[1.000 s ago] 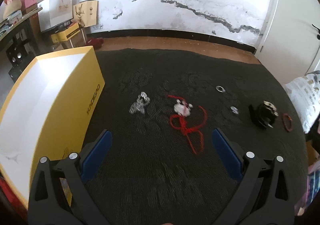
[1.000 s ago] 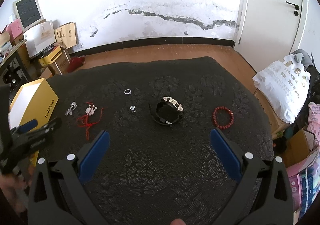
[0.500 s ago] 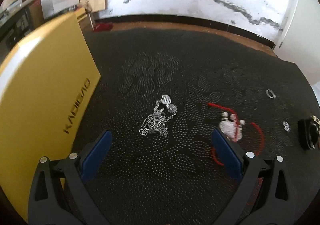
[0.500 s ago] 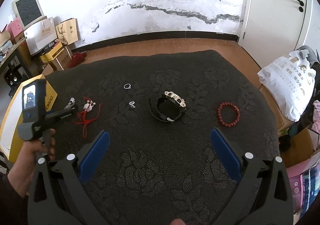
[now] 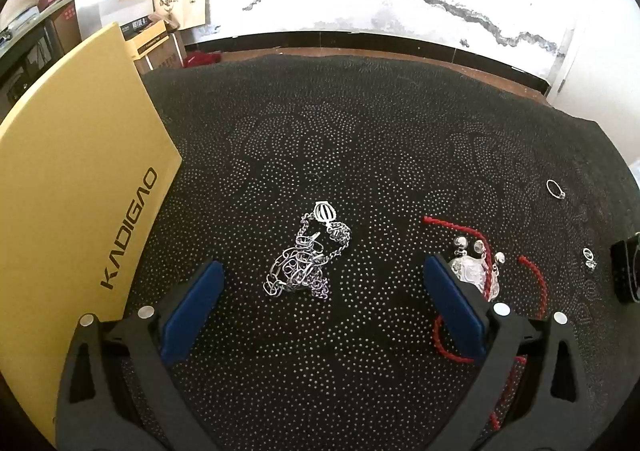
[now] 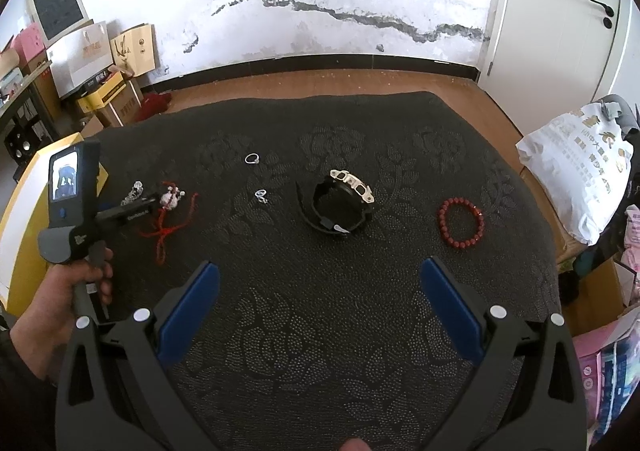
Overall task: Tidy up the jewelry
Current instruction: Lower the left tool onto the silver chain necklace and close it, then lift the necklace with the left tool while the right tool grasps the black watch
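Surface: dark patterned mat (image 6: 320,331) on a wooden floor.
Left hand-held gripper (image 5: 320,287): jaws wide, low over the silver chain (image 5: 306,261), beside the yellow box (image 5: 68,187).
Right hand-held gripper (image 6: 320,283): jaws wide, empty, hovering short of the watch (image 6: 338,205).
Bead bracelet (image 6: 460,223): right of watch.

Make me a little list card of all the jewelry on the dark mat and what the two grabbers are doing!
surface: dark mat
silver chain: between the left gripper fingers, not yet gripped
red cord charm: right of chain
rings: ring, small ring
black watch: mid mat
red bead bracelet: right of the watch
right gripper: open, empty
yellow box: left edge
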Available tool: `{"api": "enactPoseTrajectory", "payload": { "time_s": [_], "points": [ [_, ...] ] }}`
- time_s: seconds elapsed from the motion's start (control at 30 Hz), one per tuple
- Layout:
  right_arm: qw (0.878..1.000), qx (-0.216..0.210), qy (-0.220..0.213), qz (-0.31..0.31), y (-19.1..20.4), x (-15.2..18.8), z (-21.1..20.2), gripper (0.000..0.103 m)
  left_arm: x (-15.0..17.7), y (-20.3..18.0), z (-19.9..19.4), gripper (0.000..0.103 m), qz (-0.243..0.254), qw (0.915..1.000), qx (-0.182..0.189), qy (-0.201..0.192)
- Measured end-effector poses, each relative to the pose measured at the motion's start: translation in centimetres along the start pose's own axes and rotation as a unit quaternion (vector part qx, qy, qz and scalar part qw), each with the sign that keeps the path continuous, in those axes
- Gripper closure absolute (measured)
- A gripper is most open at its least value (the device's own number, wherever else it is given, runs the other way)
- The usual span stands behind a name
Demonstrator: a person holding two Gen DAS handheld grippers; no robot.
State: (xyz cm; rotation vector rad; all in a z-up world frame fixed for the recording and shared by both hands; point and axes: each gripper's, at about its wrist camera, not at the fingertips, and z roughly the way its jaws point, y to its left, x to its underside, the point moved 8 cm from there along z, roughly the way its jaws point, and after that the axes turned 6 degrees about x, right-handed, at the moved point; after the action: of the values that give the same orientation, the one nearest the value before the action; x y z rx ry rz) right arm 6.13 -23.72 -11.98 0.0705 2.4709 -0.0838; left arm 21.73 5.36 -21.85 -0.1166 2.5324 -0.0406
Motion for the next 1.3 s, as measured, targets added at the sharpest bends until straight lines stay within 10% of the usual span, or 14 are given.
{"api": "enactPoseTrajectory", "payload": {
  "time_s": [0.43, 1.3],
  "points": [
    [1.000, 0.017, 0.004, -0.008, 0.0, 0.4, 1.0, 0.006, 0.6, -3.2, -1.8, 0.094, 0.054, 0.9985, -0.002, -0.012],
    [0.999, 0.007, 0.039, 0.001, -3.3, 1.0, 6.4, 0.006, -2.1, -1.1, -9.0, 0.096, 0.043, 0.9984, -0.003, -0.037]
  ]
}}
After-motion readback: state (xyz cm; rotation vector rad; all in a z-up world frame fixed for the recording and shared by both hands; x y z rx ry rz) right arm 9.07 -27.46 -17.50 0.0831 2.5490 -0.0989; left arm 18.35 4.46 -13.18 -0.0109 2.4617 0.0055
